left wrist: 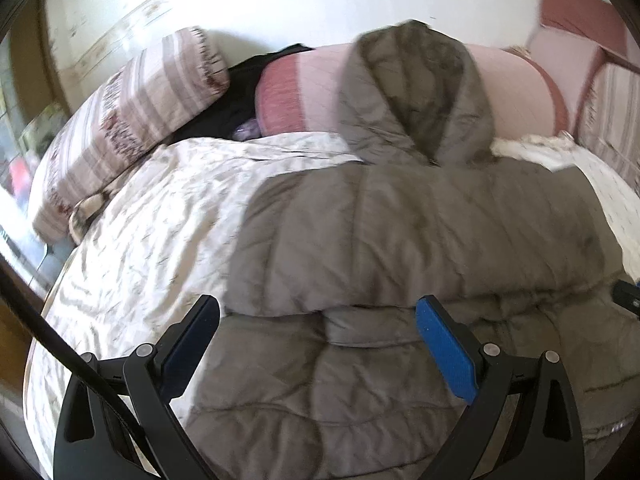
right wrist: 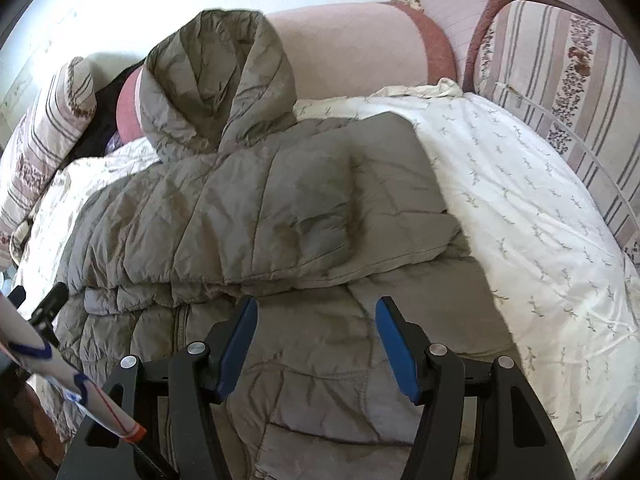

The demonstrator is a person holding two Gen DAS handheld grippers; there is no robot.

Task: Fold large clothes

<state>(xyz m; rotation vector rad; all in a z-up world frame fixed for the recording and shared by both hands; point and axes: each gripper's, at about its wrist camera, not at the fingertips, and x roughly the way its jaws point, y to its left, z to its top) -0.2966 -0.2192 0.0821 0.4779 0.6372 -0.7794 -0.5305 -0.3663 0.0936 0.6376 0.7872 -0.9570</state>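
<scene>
A grey quilted hooded jacket [left wrist: 400, 232] [right wrist: 248, 208] lies flat on the bed, back up, its hood [left wrist: 416, 92] [right wrist: 216, 80] resting against a pink bolster. Both sleeves are folded in across its back. My left gripper [left wrist: 320, 308] hovers open above the jacket's lower left part, nothing between its blue pads. Over the lower right part of the jacket, my right gripper [right wrist: 316, 308] also stands open and empty. A tip of the right gripper shows at the right edge of the left wrist view [left wrist: 626, 294]; part of the left one shows at the left of the right wrist view [right wrist: 48, 304].
The bed has a white patterned cover [left wrist: 152, 216] [right wrist: 540, 216]. A pink bolster [left wrist: 312, 92] [right wrist: 360, 44] lines the wall. Striped cushions sit at the left [left wrist: 128, 120] and right [right wrist: 560, 80]. A dark garment [left wrist: 240, 92] lies between cushion and bolster. A patterned sleeve [right wrist: 60, 376] shows low left.
</scene>
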